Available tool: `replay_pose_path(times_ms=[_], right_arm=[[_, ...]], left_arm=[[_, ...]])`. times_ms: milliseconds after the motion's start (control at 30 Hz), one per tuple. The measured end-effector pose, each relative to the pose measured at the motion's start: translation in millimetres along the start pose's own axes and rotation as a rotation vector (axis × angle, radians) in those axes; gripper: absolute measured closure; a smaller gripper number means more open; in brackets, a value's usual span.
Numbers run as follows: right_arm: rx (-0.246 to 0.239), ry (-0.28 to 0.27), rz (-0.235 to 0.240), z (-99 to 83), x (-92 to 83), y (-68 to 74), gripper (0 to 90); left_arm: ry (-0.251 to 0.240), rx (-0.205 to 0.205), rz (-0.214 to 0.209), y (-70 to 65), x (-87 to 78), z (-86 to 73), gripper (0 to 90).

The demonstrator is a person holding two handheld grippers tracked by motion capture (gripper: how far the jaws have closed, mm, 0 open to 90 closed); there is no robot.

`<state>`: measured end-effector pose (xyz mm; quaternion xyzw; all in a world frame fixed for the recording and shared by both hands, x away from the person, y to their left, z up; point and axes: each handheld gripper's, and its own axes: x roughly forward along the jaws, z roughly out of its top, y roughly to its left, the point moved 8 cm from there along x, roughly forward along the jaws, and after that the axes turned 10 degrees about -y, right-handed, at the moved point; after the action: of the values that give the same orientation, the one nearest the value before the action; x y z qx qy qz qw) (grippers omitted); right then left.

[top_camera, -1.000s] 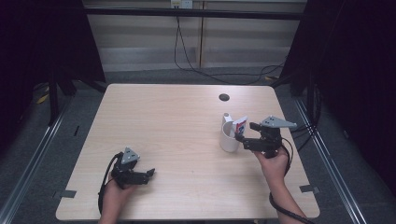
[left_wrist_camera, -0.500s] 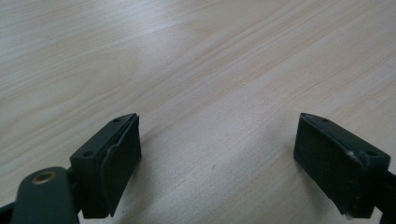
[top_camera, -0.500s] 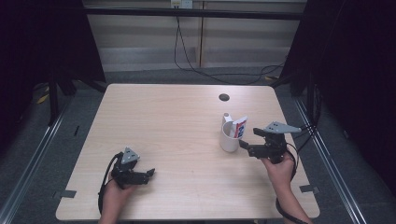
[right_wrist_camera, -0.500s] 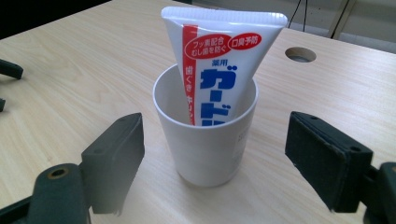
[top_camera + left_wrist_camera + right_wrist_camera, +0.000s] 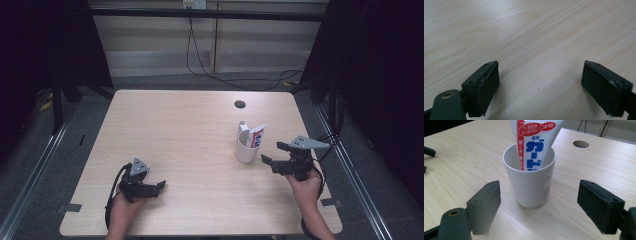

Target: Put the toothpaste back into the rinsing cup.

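One white cup (image 5: 531, 182) (one toothpaste tube (image 5: 534, 142) inside), two grippers, left gripper (image 5: 540, 82) and right gripper (image 5: 539, 205), both wide.

Both my grippers held low, jaws spread wide.

My left gripper (image 5: 159, 186) sits at my near left, its jaws parted and gripping nothing, my left hand (image 5: 121, 200) wrapped around its body. My right gripper (image 5: 273, 156) is raised at my right, jaws apart and pointing left, my right hand (image 5: 304, 182) under it, forearm running back toward me.
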<state>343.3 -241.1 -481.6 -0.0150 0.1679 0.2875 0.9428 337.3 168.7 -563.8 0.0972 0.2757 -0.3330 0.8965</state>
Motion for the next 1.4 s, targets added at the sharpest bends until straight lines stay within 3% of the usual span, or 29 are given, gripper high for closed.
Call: replay_pose_path(times_ms=[1400], right_arm=[[0.004, 0.085, 0.01, -49.7, -17.6, -7.2, 16.4]], left_arm=[[-0.002, -0.002, 0.0, -0.2, 0.2, 0.1, 14.8]])
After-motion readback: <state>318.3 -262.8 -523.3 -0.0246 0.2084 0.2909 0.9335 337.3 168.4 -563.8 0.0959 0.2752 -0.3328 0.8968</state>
